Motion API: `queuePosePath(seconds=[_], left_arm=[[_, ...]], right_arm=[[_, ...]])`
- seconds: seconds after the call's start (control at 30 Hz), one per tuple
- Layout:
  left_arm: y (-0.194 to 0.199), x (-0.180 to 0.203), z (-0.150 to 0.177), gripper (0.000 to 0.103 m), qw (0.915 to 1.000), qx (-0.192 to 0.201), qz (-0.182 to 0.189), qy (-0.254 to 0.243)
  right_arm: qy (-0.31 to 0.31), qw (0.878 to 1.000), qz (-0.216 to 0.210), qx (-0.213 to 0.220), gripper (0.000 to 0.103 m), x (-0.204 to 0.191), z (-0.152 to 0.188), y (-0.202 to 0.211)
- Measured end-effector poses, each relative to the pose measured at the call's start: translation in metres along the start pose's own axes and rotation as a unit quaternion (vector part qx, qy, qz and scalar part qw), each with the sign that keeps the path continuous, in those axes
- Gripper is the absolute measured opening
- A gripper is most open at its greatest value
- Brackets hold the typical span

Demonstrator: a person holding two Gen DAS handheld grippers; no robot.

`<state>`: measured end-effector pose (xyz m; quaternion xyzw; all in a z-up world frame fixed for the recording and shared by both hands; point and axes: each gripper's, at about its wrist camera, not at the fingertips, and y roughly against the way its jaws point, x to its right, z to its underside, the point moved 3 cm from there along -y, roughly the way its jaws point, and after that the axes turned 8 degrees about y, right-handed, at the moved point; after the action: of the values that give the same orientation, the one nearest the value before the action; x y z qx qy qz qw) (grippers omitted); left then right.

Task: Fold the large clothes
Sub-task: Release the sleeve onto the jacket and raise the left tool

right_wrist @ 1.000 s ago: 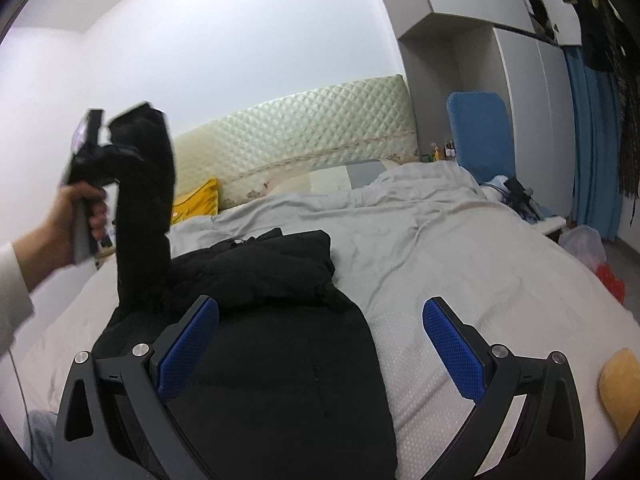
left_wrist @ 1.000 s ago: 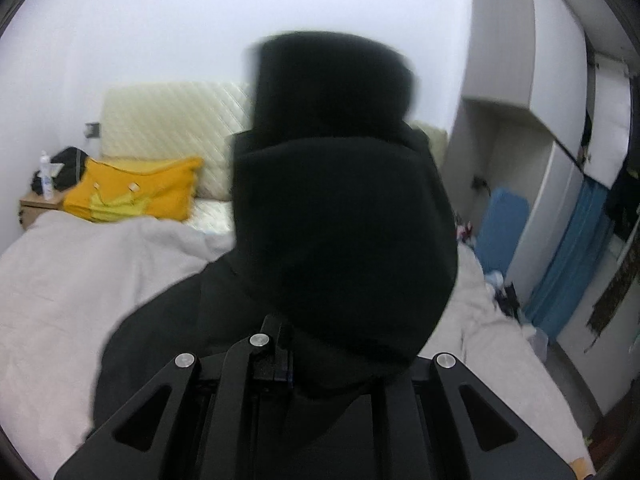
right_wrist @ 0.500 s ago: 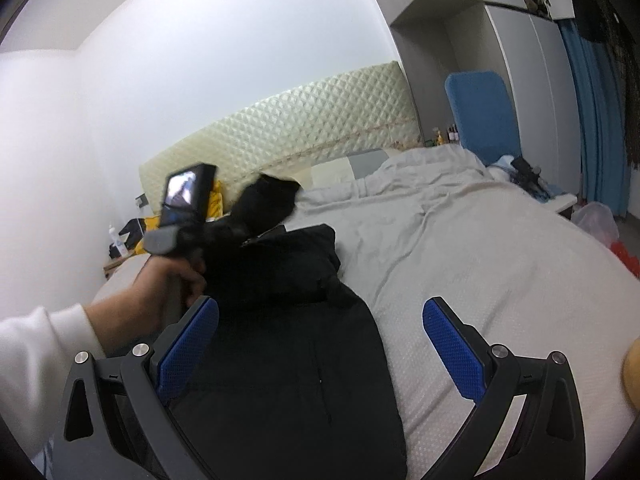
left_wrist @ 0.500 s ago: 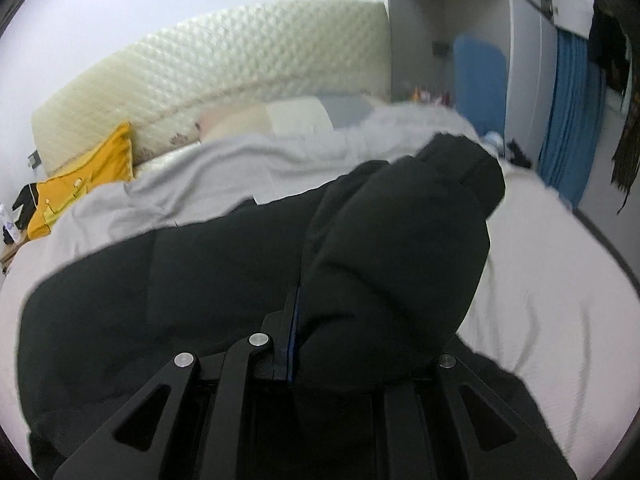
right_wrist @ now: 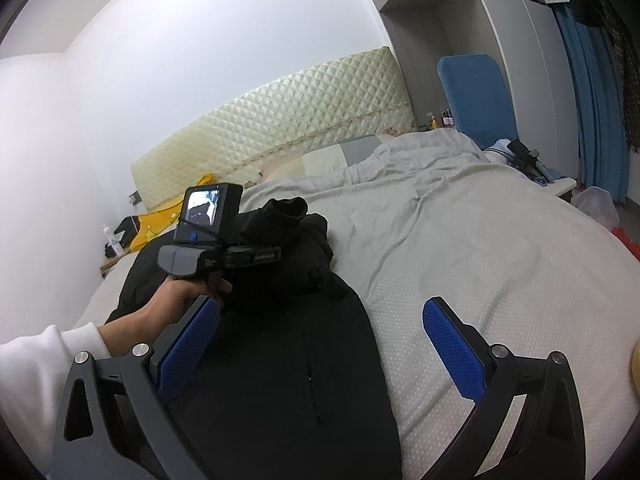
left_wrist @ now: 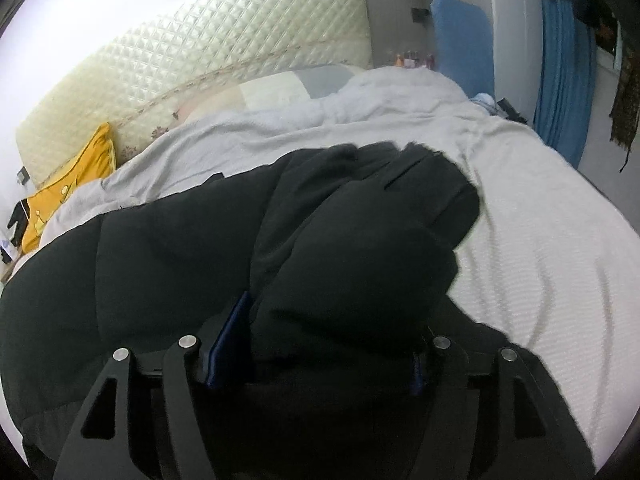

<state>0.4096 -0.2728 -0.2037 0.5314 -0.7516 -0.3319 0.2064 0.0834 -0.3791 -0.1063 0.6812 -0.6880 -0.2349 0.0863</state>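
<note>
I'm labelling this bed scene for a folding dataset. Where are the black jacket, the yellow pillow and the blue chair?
black jacket point(right_wrist: 280, 360): right wrist view, on its flat lower body panel.
yellow pillow point(left_wrist: 76, 184): left wrist view, on its front face.
blue chair point(right_wrist: 474, 96): right wrist view, on its backrest.

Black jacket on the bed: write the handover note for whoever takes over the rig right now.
Left gripper: jaws opening, the black jacket's sleeve between them, laid across the jacket body.
Right gripper: open, empty, hovering over the jacket's lower part.
Jacket lies on the grey bedspread.
Done: one sleeve folded in.
Left: withdraw the left gripper, fold the rest.
</note>
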Motion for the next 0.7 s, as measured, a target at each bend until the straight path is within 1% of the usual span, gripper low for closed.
queuePosePath(seconds=[0.1,0.2,0.27,0.33,0.37,0.5,0.6,0.7], left_arm=[[0.014,-0.002,-0.001,0.067,0.9999,0.0,0.013,0.01],[0.037,-0.006,-0.001,0.067,0.9995,0.012,0.028,0.006],[0.059,-0.01,-0.002,0.067,0.999,0.027,0.036,0.007],[0.089,-0.015,-0.005,0.067,0.997,0.051,0.055,0.019],[0.108,-0.021,-0.008,0.067,0.9952,0.069,0.064,0.026],[0.162,-0.045,-0.019,0.067,0.9902,0.111,0.073,0.045],[0.199,-0.073,-0.028,0.067,0.9858,0.14,0.068,0.062],[0.228,-0.108,-0.034,0.067,0.9823,0.158,0.06,0.082]], right_arm=[[0.004,1.0,0.005,0.005,0.103,-0.002,0.0,0.002],[0.01,1.0,0.005,0.011,0.103,-0.003,-0.001,0.002],[0.016,1.0,0.0,0.02,0.103,-0.008,-0.005,0.004],[0.027,0.999,-0.003,0.031,0.103,-0.014,-0.009,0.007],[0.033,0.999,-0.004,0.036,0.103,-0.017,-0.011,0.008],[0.045,0.998,-0.012,0.048,0.103,-0.032,-0.026,0.008],[0.065,0.996,-0.017,0.06,0.103,-0.049,-0.046,0.008],[0.098,0.992,-0.009,0.082,0.103,-0.068,-0.069,0.001]])
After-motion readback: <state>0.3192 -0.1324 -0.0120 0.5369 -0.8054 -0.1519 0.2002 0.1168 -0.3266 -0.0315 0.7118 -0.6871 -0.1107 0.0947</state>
